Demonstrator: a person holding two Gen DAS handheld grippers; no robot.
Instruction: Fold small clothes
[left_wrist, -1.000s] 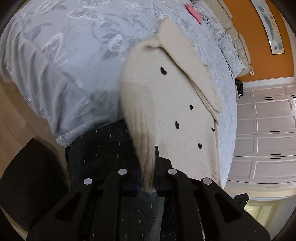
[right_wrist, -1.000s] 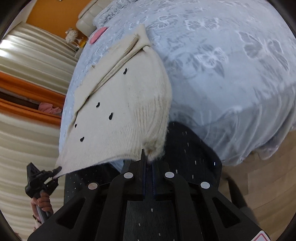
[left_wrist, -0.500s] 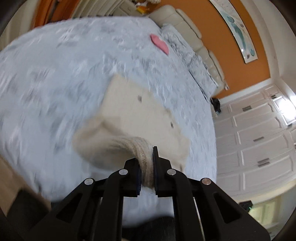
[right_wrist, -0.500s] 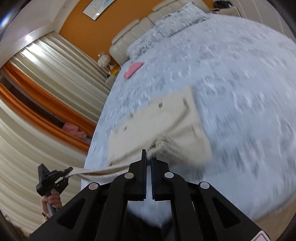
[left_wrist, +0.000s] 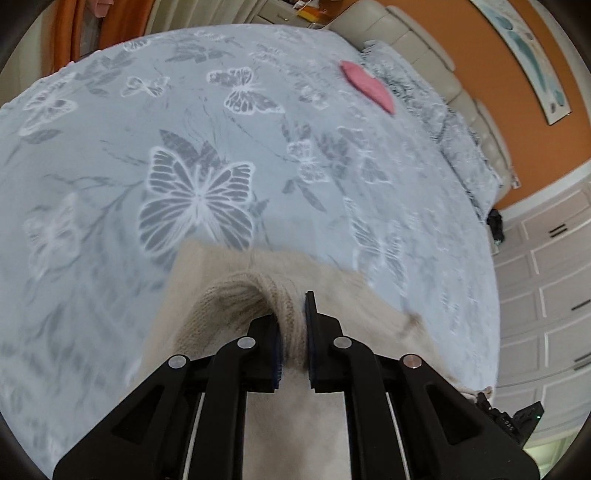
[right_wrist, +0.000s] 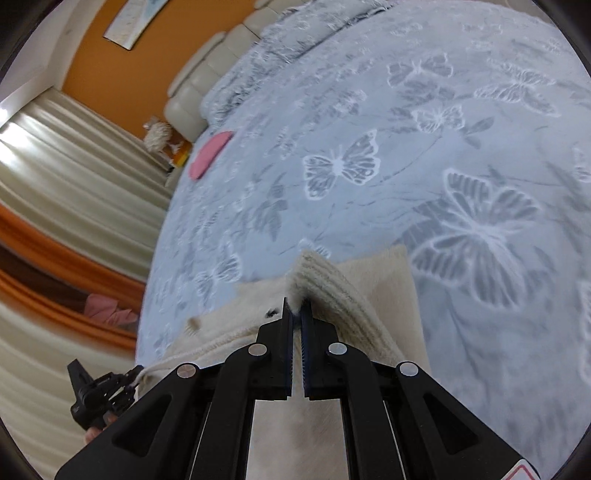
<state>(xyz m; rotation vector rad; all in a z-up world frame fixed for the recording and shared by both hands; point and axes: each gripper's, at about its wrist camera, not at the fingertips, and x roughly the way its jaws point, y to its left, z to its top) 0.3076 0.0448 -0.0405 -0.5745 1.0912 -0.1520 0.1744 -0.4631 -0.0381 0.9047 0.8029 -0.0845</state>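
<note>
Cream sweater (left_wrist: 236, 295) pinched by both hand-held grippers (left_wrist: 291, 325) (right_wrist: 295, 314) over bed (left_wrist: 184, 129).

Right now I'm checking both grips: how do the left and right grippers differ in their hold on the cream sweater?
The left gripper pinches a thick ribbed bunch, jaws visibly apart; the right gripper nips a thin edge, jaws almost closed. Both are shut on the same cream sweater, low over the butterfly bedspread.

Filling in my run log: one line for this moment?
fold | both grippers shut on cream knit sweater hem | over butterfly-print bedspread
</note>
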